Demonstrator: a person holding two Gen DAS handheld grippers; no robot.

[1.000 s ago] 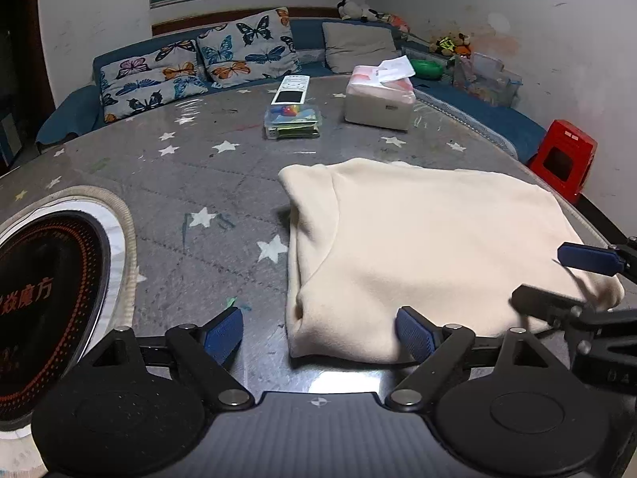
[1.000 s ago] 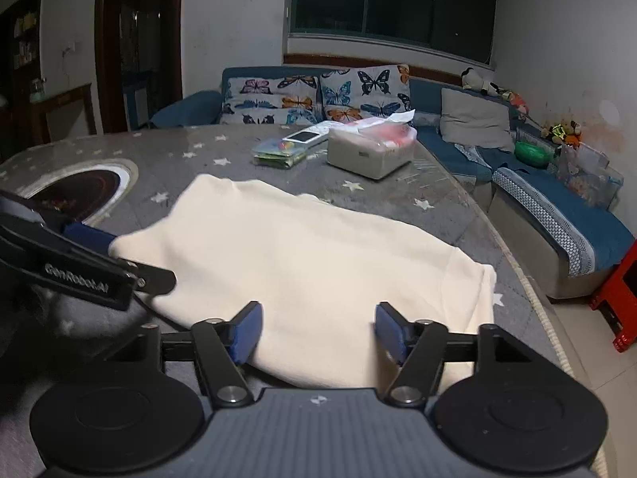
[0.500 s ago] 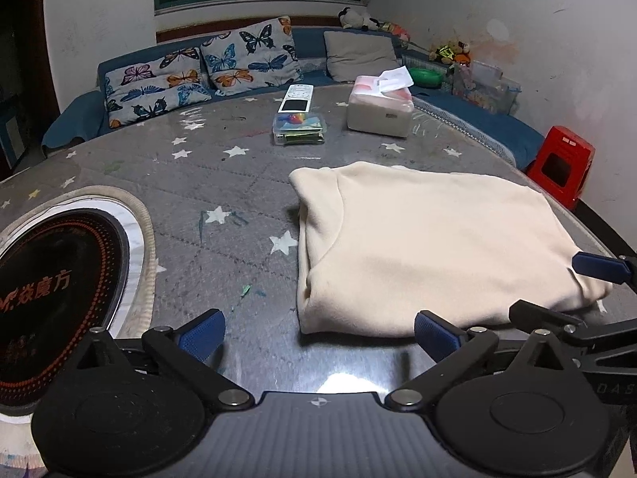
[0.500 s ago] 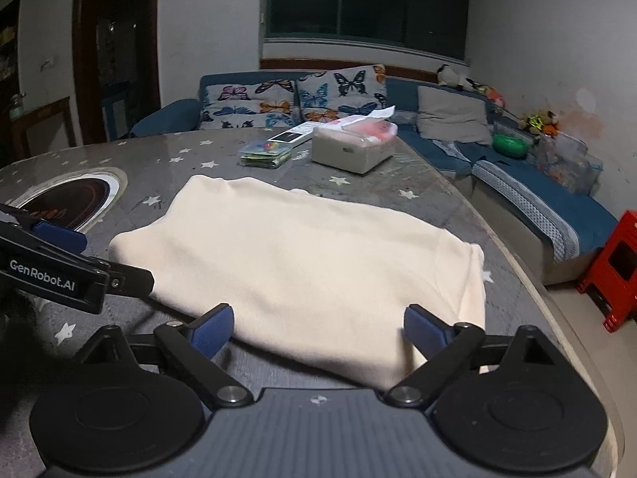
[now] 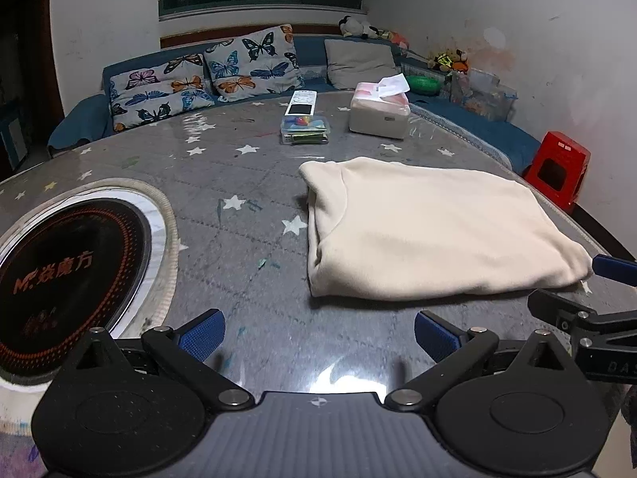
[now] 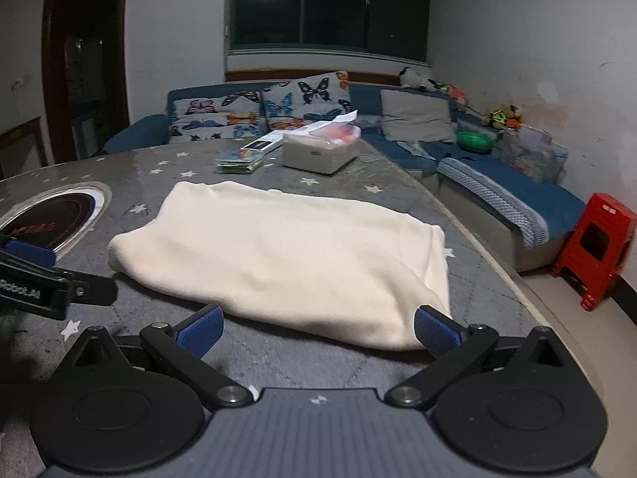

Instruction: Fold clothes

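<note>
A cream garment [image 5: 430, 227] lies folded into a thick, smooth rectangle on the grey star-patterned table [image 5: 239, 183], towards its right edge; its layered fold edges show at the left end. The left gripper [image 5: 318, 334] hangs spread wide over the bare table near the garment's near edge, grasping nothing. The right gripper [image 6: 316, 328] is likewise released, its right fingertip [image 6: 434, 332] just beside the garment's near corner.
</note>
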